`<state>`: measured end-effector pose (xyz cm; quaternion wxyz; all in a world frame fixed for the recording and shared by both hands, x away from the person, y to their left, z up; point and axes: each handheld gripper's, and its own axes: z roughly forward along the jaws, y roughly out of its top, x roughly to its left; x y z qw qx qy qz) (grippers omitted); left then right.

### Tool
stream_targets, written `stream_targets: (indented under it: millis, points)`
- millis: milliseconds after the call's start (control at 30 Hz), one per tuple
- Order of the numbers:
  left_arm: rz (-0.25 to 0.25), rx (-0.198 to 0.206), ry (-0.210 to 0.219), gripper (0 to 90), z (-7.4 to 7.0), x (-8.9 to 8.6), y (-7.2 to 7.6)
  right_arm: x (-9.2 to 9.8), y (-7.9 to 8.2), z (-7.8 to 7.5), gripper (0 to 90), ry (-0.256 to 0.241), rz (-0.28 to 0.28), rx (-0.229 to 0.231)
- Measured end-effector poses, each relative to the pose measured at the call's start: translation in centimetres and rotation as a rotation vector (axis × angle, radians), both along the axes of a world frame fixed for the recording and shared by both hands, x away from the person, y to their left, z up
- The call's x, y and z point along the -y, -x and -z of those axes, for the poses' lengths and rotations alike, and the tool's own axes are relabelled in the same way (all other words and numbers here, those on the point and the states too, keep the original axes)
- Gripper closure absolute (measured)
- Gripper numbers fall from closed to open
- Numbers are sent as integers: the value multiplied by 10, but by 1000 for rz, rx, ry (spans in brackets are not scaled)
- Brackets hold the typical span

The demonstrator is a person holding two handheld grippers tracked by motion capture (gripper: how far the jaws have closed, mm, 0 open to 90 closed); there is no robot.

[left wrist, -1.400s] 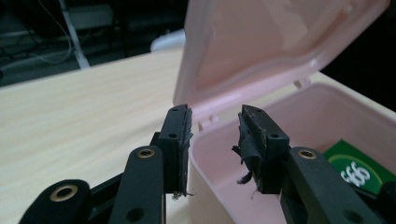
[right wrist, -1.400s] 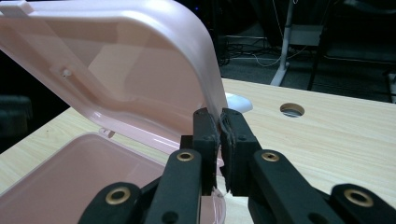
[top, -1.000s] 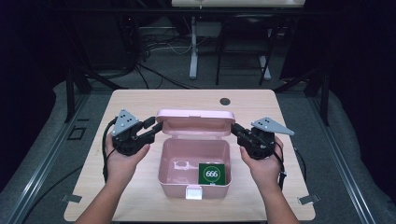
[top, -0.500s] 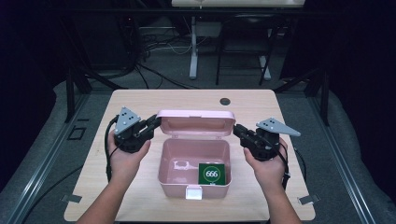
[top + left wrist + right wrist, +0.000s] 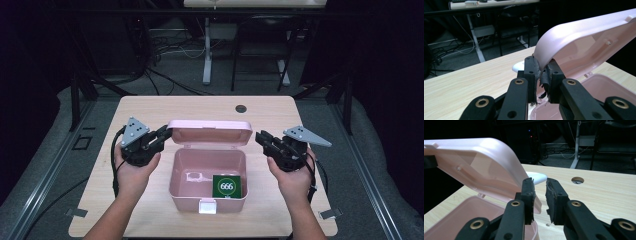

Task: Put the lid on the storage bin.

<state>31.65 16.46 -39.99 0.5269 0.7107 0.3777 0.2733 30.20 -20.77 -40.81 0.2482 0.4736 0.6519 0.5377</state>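
Black grippers (image 5: 162, 135) (image 5: 262, 139) — brass-ringed screws, grey three-cornered plates, black cables, worn finger pads.

The pink box (image 5: 207, 172) and its raised lid (image 5: 584, 42) look like smooth, slightly glossy plastic, the table (image 5: 150, 107) is pale wood-grain with a matt finish, the left gripper (image 5: 543, 75) is matt black with worn, ragged pads (image 5: 545, 78) and brassy rivets, and the green card (image 5: 226, 186) looks like printed paper.
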Motion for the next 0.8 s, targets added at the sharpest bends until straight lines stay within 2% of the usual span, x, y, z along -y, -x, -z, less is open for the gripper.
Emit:
stream_targets:
  millis: [333,533,800]
  points:
    - [22,-8,14,799,3,-3,6,0,-2,2,666,-12,3,13]
    - [31,-11,16,768,3,-3,9,3,-4,3,543,-46,-1,20]
    - [43,-12,14,759,4,-4,14,5,-7,5,466,-24,20,42]
